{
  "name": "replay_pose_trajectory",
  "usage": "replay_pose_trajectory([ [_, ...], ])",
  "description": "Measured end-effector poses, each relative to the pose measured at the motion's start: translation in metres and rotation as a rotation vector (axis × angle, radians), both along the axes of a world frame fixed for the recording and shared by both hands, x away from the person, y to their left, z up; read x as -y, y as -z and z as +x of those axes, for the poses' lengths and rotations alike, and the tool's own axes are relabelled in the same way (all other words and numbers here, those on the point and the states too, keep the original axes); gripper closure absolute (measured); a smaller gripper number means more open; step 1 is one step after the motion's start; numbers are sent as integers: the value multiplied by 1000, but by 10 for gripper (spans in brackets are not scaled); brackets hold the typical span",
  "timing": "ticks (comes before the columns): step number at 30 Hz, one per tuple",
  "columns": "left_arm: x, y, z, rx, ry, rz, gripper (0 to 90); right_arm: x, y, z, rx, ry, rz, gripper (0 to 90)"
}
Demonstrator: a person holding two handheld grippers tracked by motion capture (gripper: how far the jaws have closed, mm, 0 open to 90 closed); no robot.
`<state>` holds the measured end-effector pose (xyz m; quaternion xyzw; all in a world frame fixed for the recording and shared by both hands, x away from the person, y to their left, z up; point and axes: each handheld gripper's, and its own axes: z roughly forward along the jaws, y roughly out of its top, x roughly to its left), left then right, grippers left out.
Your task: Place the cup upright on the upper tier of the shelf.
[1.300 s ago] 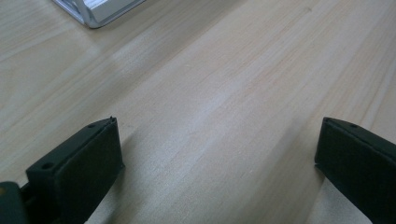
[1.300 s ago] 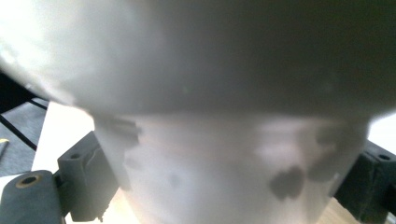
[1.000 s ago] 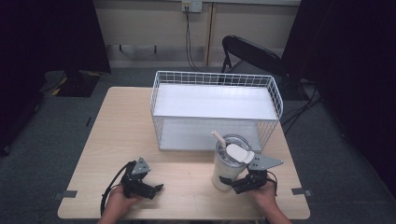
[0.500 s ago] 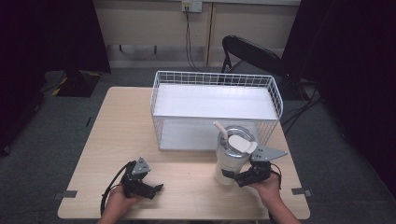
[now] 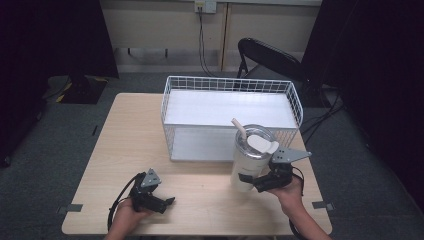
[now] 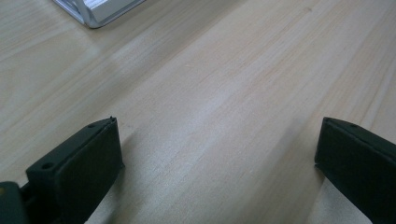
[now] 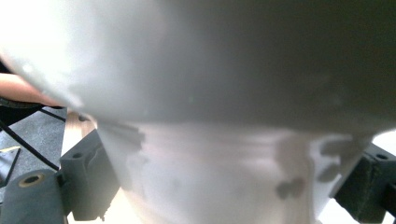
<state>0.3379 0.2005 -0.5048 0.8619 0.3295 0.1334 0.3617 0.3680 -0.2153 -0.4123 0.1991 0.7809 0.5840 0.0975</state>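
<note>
There are 1 wooden table (image 5: 210,200), 1 white wire basket (image 5: 230,115), 1 white tumbler (image 5: 250,159) with 1 straw (image 5: 239,129), 2 grippers, left (image 5: 169,201) and right (image 5: 248,183), and 1 folding chair (image 5: 272,57).

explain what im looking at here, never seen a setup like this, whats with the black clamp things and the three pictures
There is no robot. A person sits at a wooden table and holds a hand-operated gripper in each hand. The high view comes from a fixed camera above the table. The other two come from small cameras riding on the grippers, looking along their black fingers.

In the high view, the left gripper rests low by the near edge. Its own view shows its fingers wide apart with bare wood between them, so it holds nothing.

The right gripper is closed around the lower part of a white tumbler with a lid and straw. Up close the tumbler sits between the fingers.

Behind stands a white wire basket.
</note>
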Motion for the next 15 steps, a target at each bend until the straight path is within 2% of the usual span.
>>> replay_pose_trajectory([
  [11, 0, 0, 0, 0, 0, 0, 1, 2, -18, 7, -5, 6, 17, 104],
  [15, 0, 0, 0, 0, 0, 0, 1, 3, -25, 9, -7, 4, 8, 104],
])
